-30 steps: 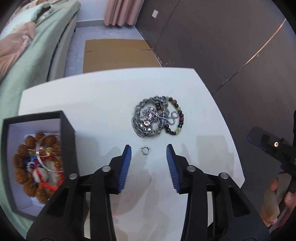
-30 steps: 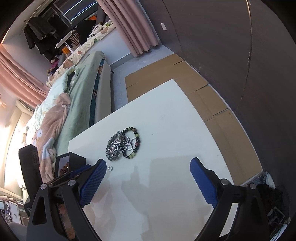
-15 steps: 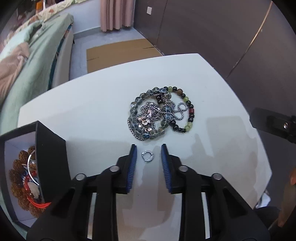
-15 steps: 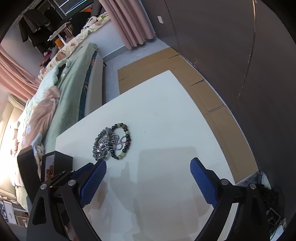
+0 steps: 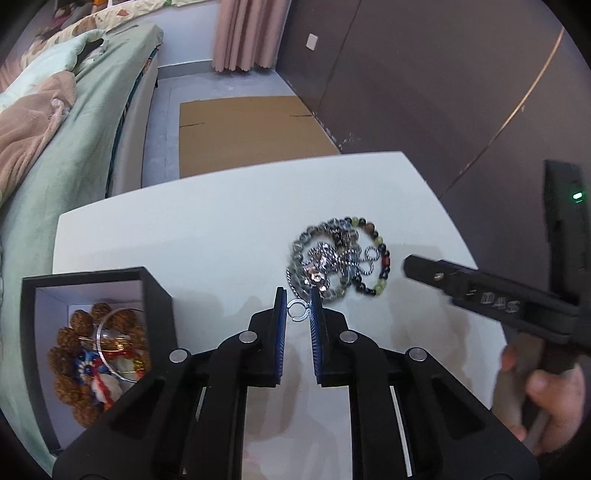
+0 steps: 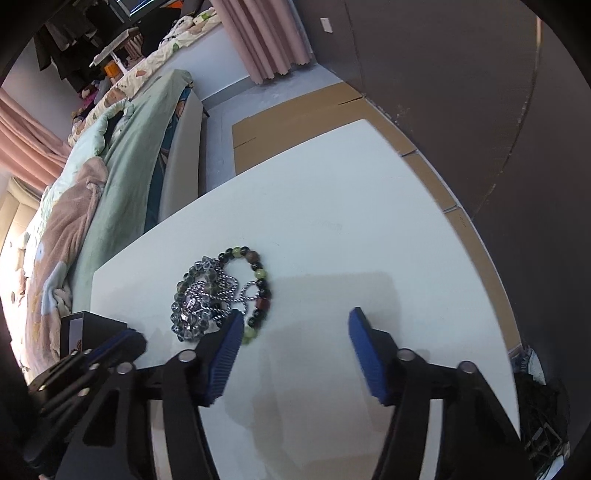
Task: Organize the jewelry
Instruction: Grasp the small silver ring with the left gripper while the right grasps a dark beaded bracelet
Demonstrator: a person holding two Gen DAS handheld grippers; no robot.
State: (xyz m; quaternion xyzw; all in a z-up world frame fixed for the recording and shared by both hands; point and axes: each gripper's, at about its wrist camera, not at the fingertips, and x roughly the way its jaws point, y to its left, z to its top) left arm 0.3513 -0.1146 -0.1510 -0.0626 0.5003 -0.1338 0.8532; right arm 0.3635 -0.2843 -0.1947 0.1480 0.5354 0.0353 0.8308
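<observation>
The small silver ring [image 5: 298, 311] sat pinched between the blue pads of the left gripper [image 5: 297, 308], which had closed on it just above the white table [image 5: 207, 229]. Just beyond the ring lay the jewelry pile [image 5: 340, 264], a tangle of beaded bracelets and silver chains. To the left of the ring, at the table's near left corner, stood the open black box [image 5: 155, 291], which held brown beads, a silver bangle and red-and-blue pieces.

The table surface was plain white. Beyond its far edge, flattened cardboard [image 5: 247, 133] covered the floor. A bed with green bedding [image 5: 74, 140] ran along the left side, a dark panelled wall [image 5: 424, 81] along the right, and pink curtains [image 5: 247, 33] hung at the far end.

The right gripper [image 6: 295, 317] bore raised lettering on its arm, seemingly "DAS" but blurred, and a green light glowed on its body. Its jaws had just been closing and stood apart with nothing between them; the left pad overlapped the near edge of the pile. A hand [image 5: 543, 387] gripped its handle at the right of the ring.
</observation>
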